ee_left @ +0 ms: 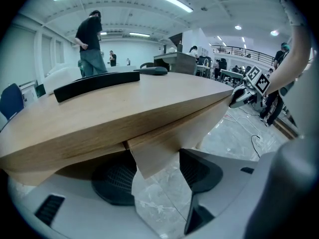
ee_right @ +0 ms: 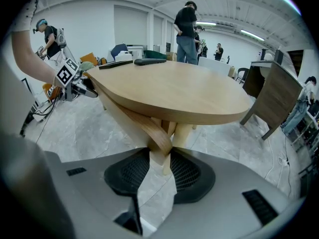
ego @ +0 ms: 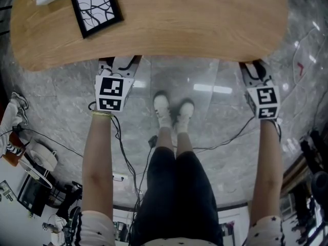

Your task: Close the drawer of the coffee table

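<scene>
The left gripper (ee_left: 157,176) has its jaws wide apart and holds nothing. It sits low, right at the near edge of the table (ego: 205,29), in the middle left of the head view. I think it is there so it can push on the wood. The right gripper (ee_right: 159,176) has its jaws partly apart and also looks empty. The table legs (ee_right: 162,133) show in its gap, but they seem to be farther back, not pinched. It sits at the table's edge too, in the middle right of the head view.

The drawer (ee_left: 174,126) is under the table top. In the left gripper view there is a thin line in the wood band below the top, and the piece to the right of it may be the drawer front. It looks almost level with the wood beside it, but the view is too bent to be sure.

The head view cannot see under the top at all. It shows the top from above, with a black-framed square (ego: 96,6) in the upper left, and the person's shoes (ego: 162,106) below.
</scene>
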Tool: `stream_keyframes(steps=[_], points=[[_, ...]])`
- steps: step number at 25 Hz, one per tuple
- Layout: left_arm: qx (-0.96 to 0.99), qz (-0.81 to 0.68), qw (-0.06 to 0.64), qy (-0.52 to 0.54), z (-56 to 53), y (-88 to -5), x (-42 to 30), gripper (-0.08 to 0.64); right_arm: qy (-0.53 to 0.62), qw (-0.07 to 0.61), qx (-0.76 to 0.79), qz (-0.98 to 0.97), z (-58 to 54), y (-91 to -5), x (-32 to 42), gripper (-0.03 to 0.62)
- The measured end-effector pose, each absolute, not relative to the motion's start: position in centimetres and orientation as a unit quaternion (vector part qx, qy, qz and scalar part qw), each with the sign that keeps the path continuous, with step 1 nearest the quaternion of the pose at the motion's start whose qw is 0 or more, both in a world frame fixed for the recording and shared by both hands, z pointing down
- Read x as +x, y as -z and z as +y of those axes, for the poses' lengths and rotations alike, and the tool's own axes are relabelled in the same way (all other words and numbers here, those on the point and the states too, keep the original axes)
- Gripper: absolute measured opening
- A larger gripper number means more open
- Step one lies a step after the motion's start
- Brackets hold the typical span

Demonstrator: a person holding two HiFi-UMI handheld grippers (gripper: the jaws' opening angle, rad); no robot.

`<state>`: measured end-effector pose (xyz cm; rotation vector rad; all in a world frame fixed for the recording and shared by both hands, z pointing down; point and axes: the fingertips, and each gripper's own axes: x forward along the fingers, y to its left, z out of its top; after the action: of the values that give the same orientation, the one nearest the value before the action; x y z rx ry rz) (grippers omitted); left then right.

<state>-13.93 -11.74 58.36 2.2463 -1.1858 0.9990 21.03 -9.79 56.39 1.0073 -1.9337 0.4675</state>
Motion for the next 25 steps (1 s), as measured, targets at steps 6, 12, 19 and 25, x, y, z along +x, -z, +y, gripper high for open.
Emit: stream_keyframes(steps=[6, 12, 19, 25], points=[[0.807, -0.426, 0.202, -0.355, -11.94, -58.24, -13.84, 0.268, -0.186, 0.440, 0.406, -0.779, -9.98, -56.33, 21.13, 0.126], [0.807, -0.427, 0.203, -0.355, -11.96, -58.19, -13.76, 0.268, -0.187, 0.437, 0.408, -0.779, -10.07, -56.22, 21.04, 0.126], [0.804, -0.428, 0.208, -0.357, -11.99, -58.33, -13.74, 0.268, -0.185, 0.438, 0.409, -0.779, -10.22, -56.29, 21.05, 0.126], [0.802, -0.427, 0.212, -0.359, -12.00, -58.50, -13.84, 0.268, -0.187, 0.437, 0.412, -0.777, -10.28, -56.43, 20.97, 0.126]])
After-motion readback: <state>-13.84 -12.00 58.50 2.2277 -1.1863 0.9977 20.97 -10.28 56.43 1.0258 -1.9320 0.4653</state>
